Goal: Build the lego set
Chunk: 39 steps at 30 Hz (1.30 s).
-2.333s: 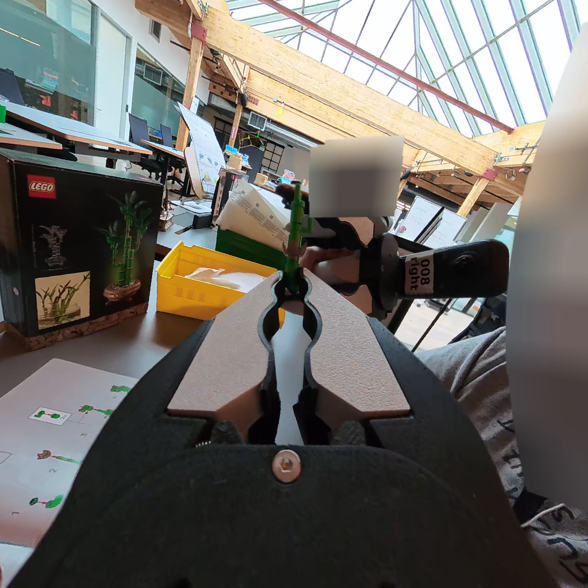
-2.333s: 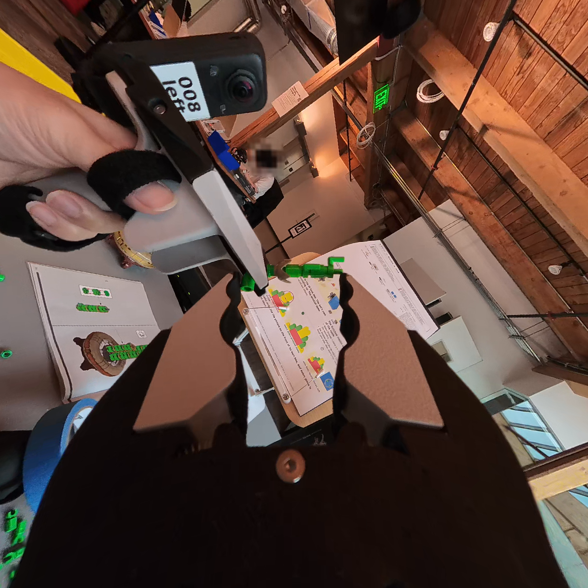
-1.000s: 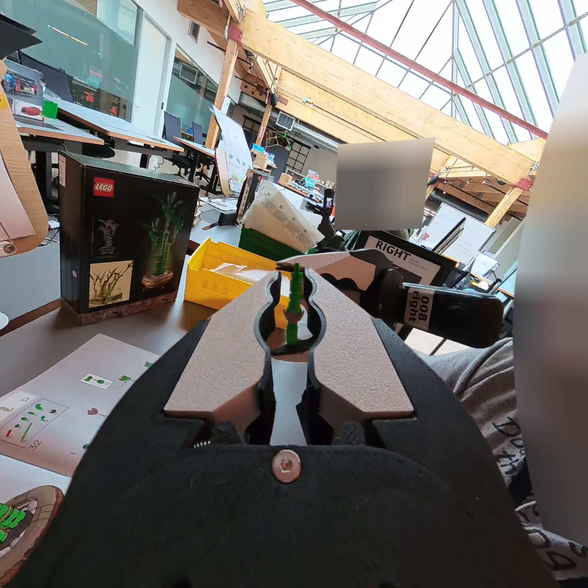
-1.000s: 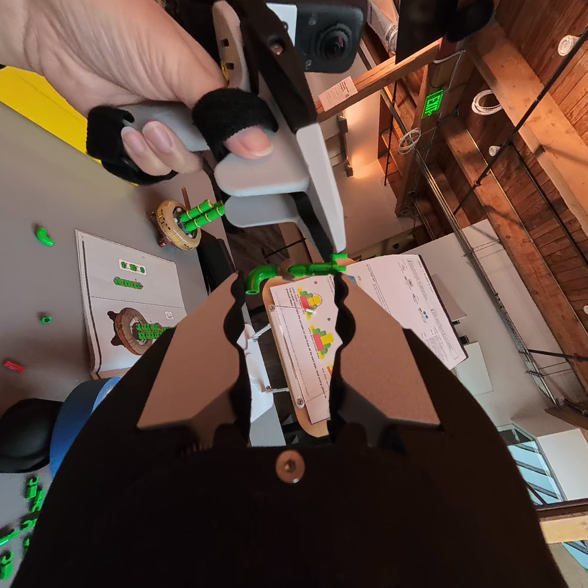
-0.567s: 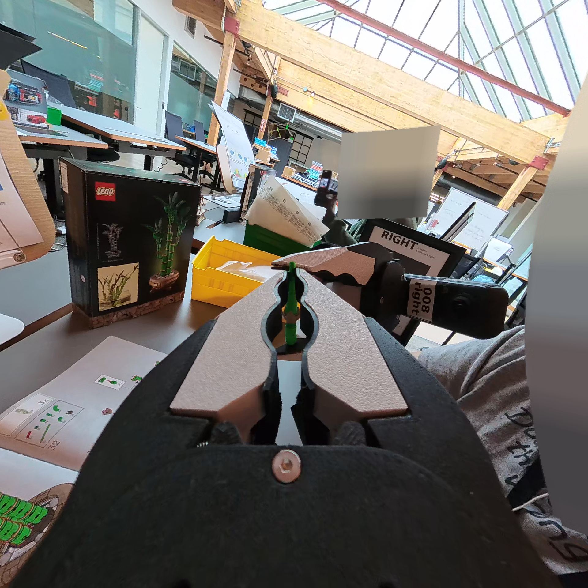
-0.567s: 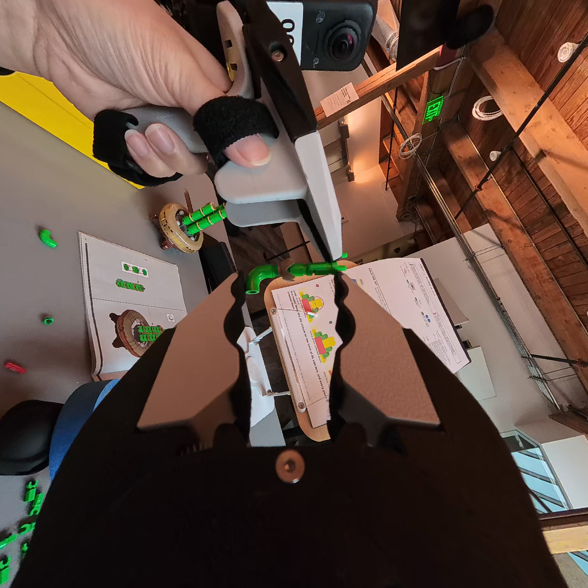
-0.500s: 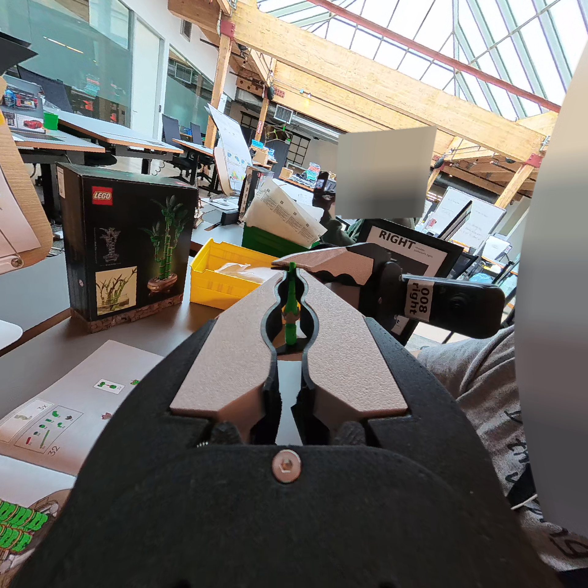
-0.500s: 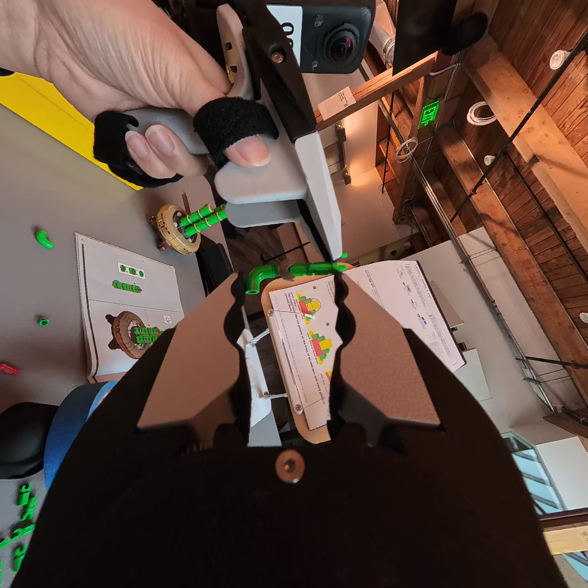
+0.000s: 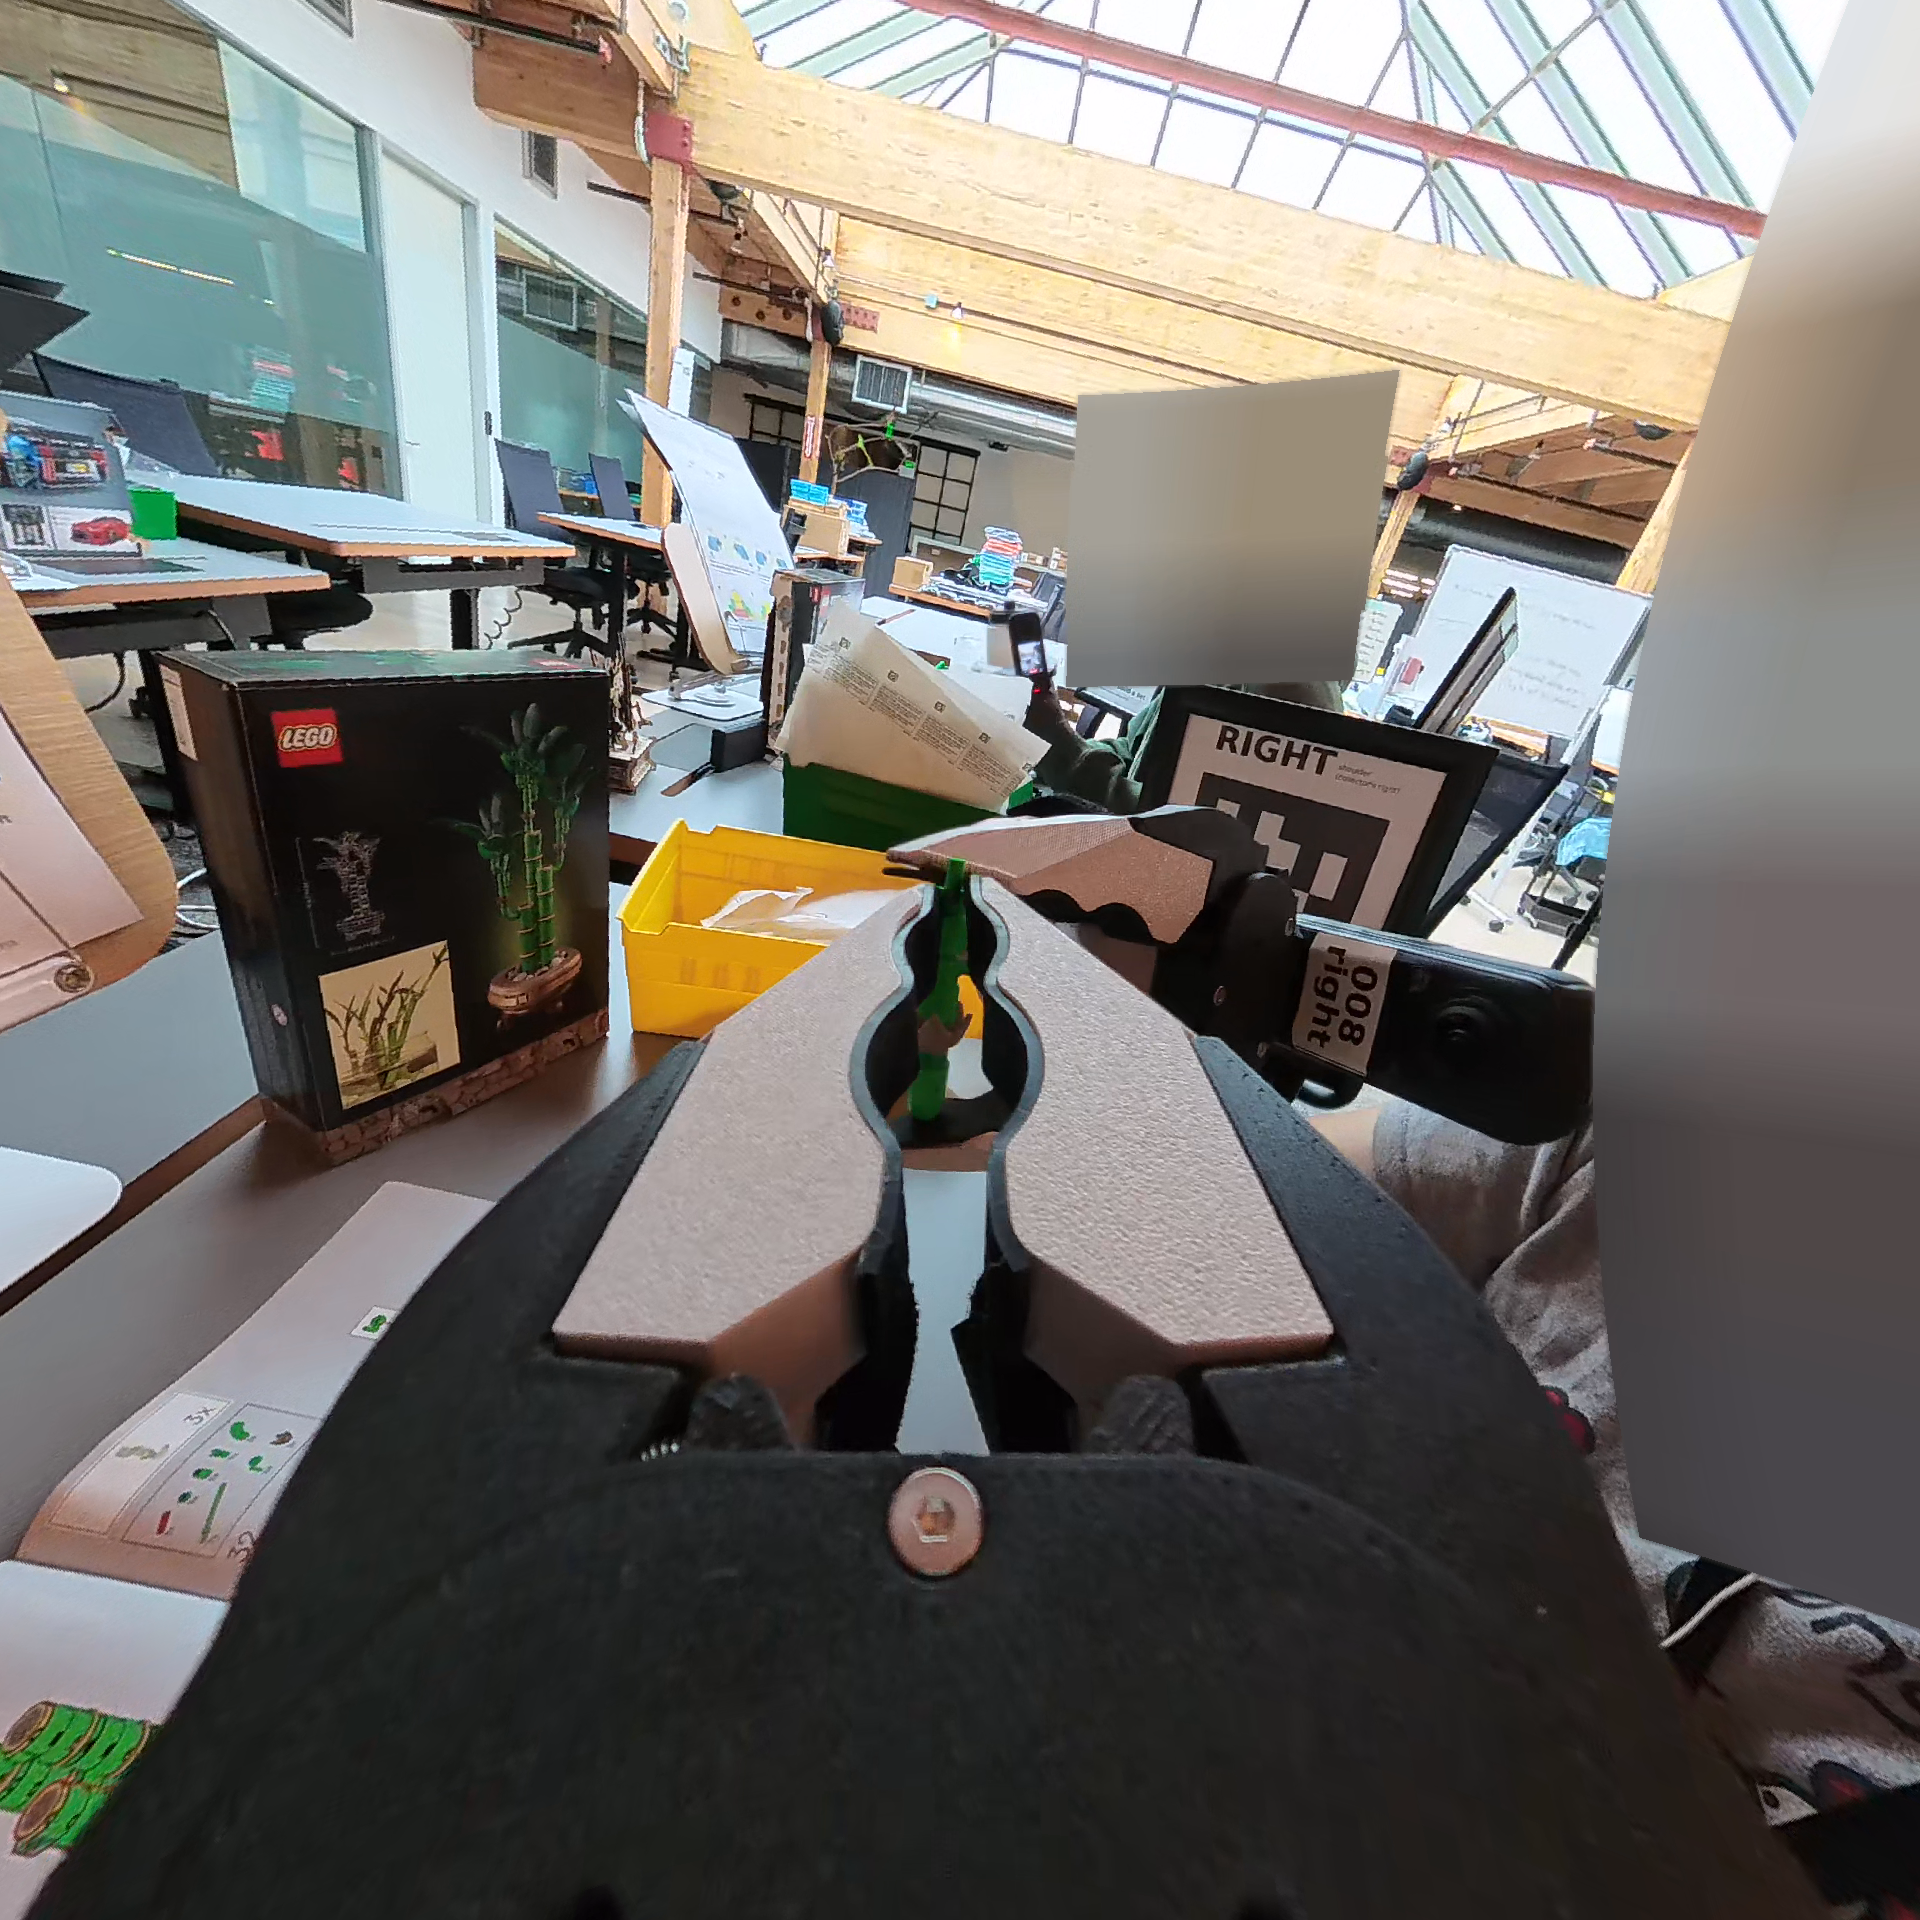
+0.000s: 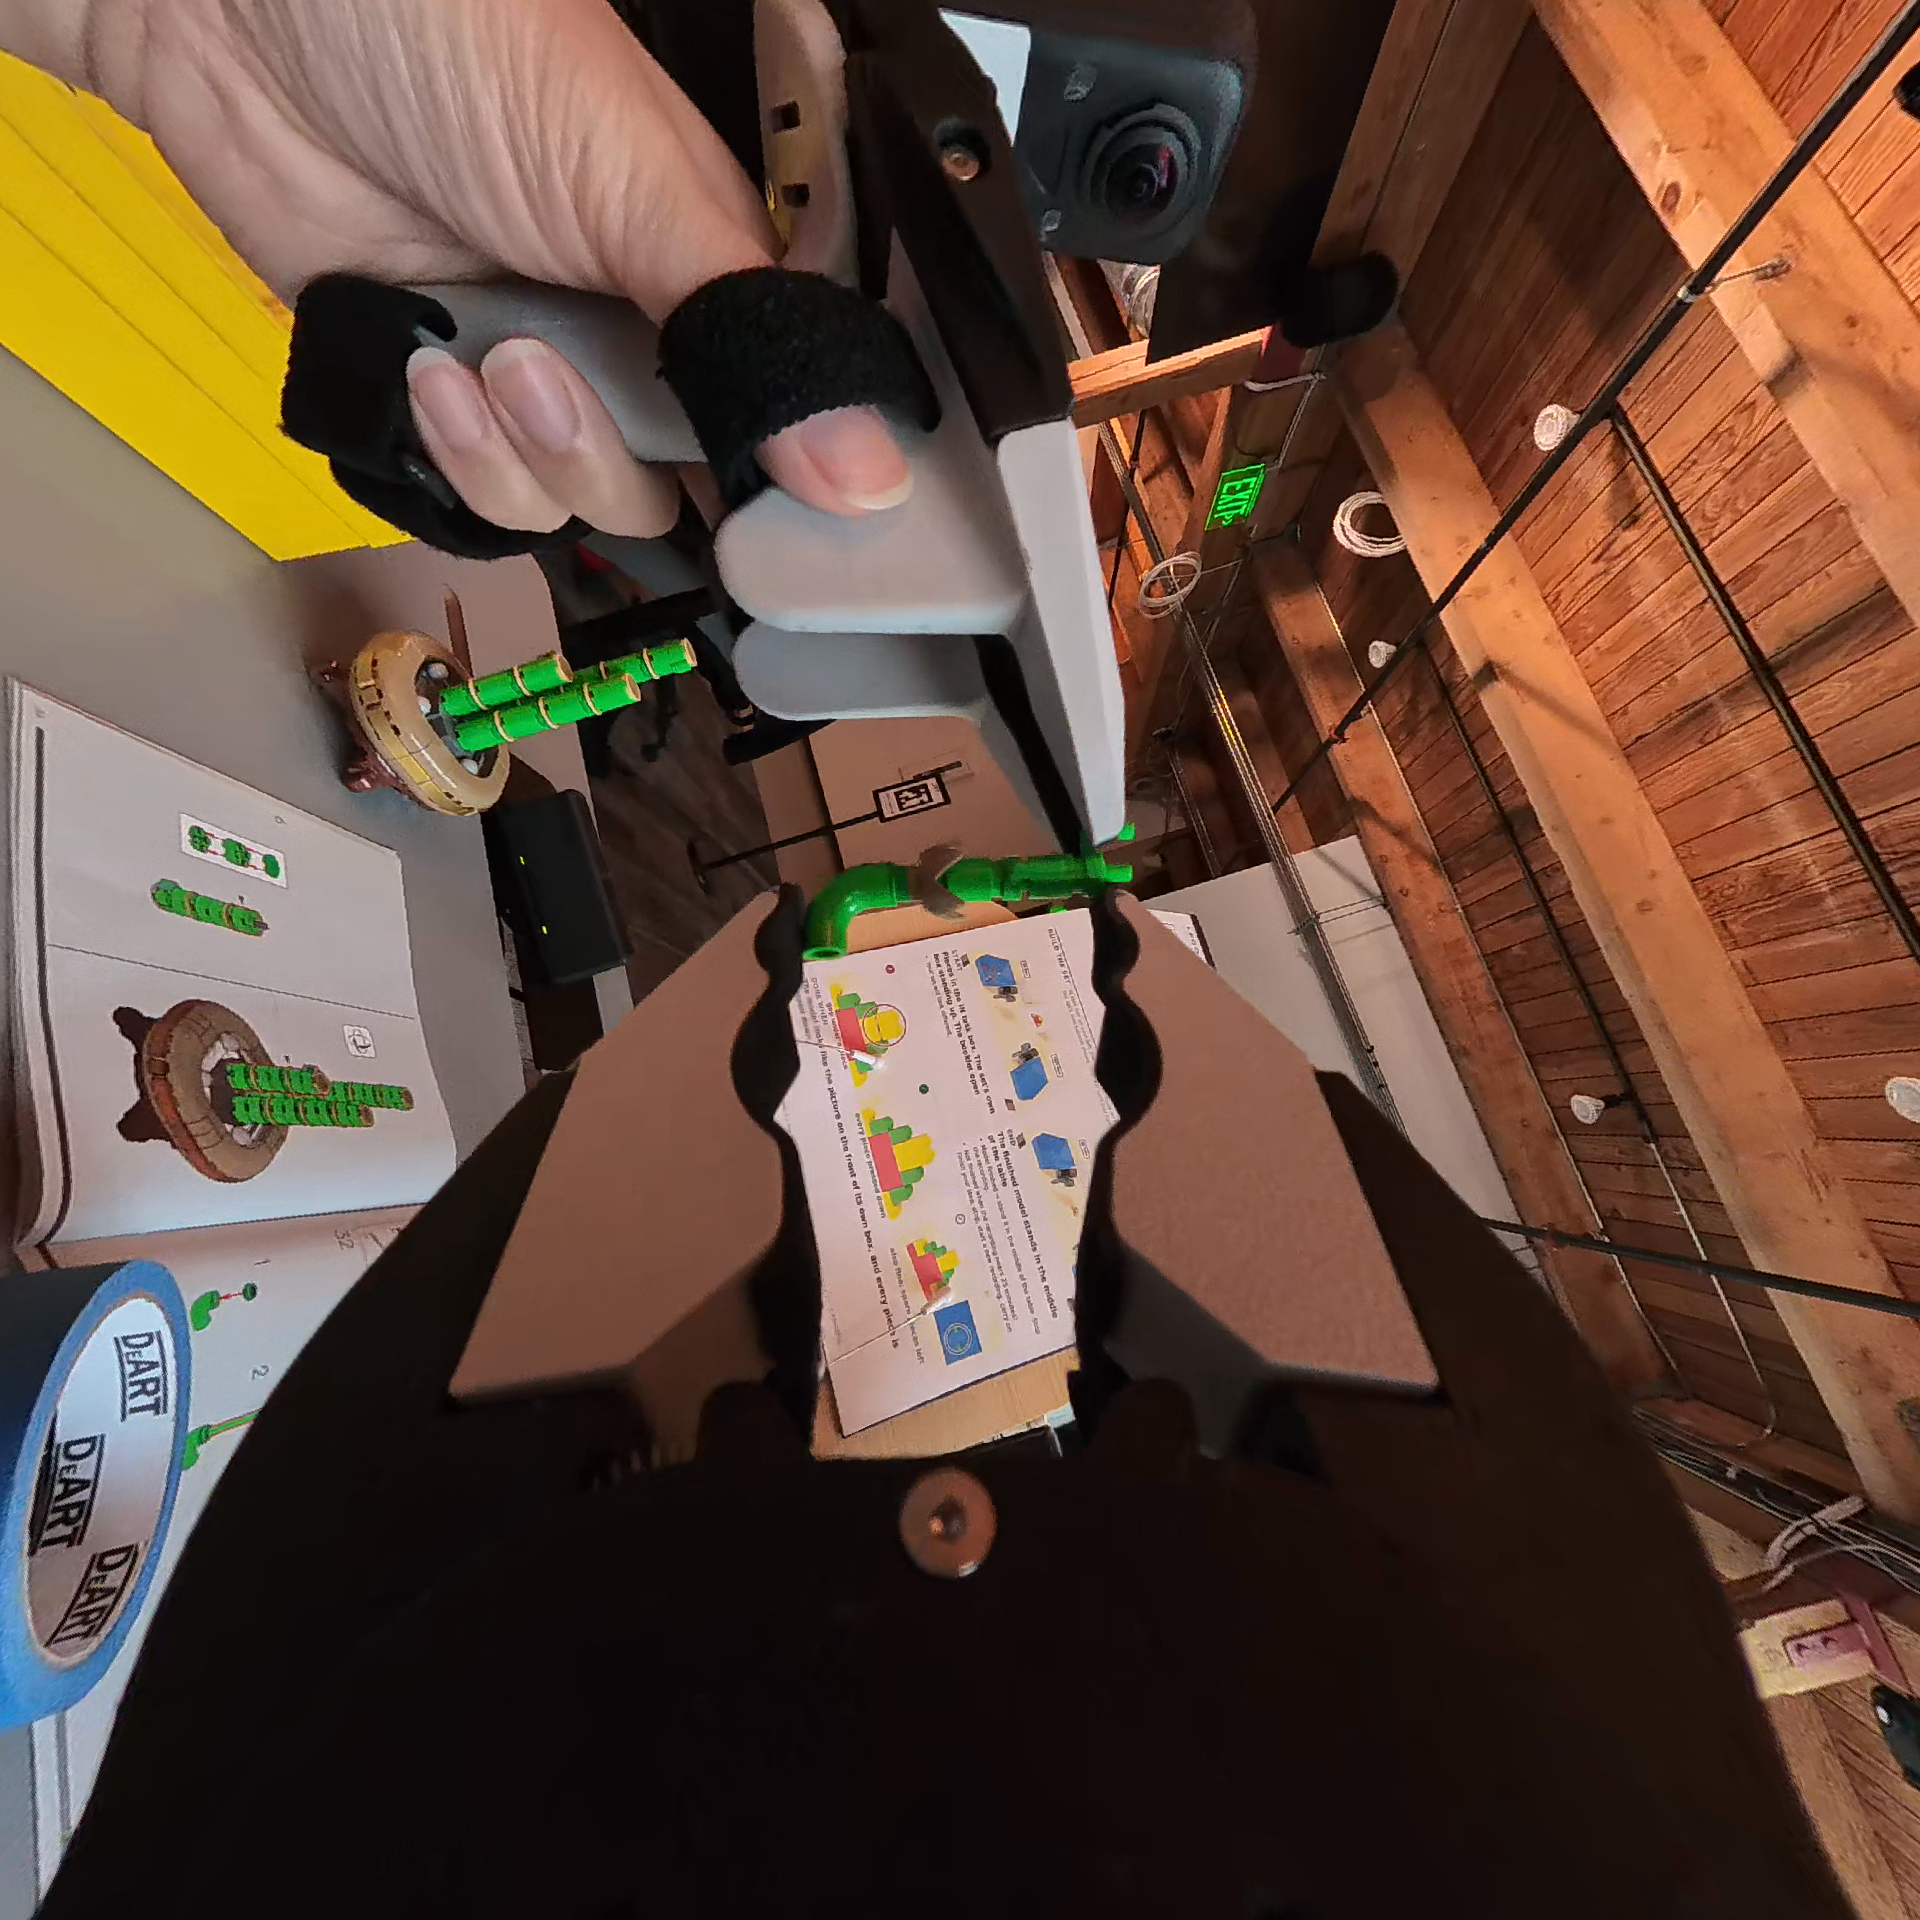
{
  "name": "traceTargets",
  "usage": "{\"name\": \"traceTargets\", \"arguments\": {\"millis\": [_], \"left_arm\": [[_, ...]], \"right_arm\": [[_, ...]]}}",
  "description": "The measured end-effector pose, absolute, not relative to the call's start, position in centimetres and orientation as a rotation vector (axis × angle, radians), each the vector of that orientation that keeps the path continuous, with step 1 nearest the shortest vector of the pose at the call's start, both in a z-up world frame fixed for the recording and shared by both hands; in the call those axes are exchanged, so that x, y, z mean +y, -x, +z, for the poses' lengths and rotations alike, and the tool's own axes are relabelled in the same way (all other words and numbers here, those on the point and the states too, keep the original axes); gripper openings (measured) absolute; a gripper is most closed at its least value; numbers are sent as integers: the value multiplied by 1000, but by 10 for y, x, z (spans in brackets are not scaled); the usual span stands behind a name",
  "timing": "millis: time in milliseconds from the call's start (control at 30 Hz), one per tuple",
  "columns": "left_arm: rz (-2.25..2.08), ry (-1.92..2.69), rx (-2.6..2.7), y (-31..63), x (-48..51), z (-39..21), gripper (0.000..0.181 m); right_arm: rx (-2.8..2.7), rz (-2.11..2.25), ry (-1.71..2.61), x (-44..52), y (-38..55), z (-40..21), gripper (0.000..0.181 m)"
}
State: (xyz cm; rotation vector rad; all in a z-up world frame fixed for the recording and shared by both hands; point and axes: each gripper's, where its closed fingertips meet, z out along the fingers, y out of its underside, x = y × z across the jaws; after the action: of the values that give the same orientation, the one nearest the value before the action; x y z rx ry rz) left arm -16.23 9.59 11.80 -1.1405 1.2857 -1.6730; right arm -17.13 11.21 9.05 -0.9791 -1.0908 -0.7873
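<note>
While the half-built bamboo base (image 10: 431, 722) waits on the table (image 10: 156, 613), the left gripper (image 9: 943, 914) pinches a green stalk piece (image 10: 966, 881) in mid-air. The right gripper (image 10: 940, 914), jaws spread wide, brackets it. Sub-assembly seems underway; next likely needs a careful closing grip.

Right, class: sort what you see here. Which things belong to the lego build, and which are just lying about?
Belonging to the build:
- green stem piece, held in the left claw
- right claw, open beside it
- base with green stalks
- instruction booklet
- lego box

Lying about:
- blue tape roll
- yellow bin
- printed sheet on a board
</note>
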Motion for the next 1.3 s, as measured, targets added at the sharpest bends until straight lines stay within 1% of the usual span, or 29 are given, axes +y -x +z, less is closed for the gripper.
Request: {"name": "traceTargets", "arguments": {"millis": [500, 1300], "left_arm": [[-1685, 1200, 1277, 162, 102, 113, 1], [-1676, 1304, 1267, 157, 109, 100, 0]], "right_arm": [[-1084, -561, 1087, 111, 175, 85, 53], [-1108, -475, 1168, 116, 173, 74, 52]]}}
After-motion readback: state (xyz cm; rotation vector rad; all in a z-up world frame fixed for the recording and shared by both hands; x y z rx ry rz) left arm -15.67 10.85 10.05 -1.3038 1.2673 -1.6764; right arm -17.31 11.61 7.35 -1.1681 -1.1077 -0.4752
